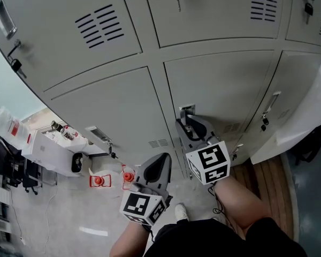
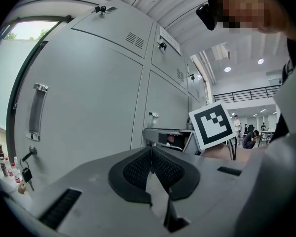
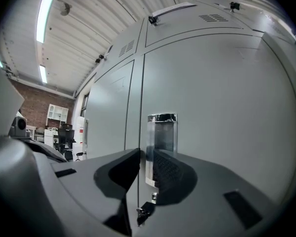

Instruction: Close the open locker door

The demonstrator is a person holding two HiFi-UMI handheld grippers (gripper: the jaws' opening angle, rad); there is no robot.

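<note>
Right tongs (image 3: 146, 154): held level, jaws a narrow gap apart with nothing clamped, tips at the chrome handle (image 3: 162, 132).
Left tongs (image 2: 151, 151): tips together, empty, level, hanging back beside my right one and clear of the lockers.
Locker door (image 1: 219, 90): straight ahead of my right tongs, looking flush with its neighbours.
Hidden: the handle's lower end, behind my right jaw.
Unclear: whether a pad touches the handle.
Arm: my right forearm (image 1: 241, 197) reaches toward the door.
</note>
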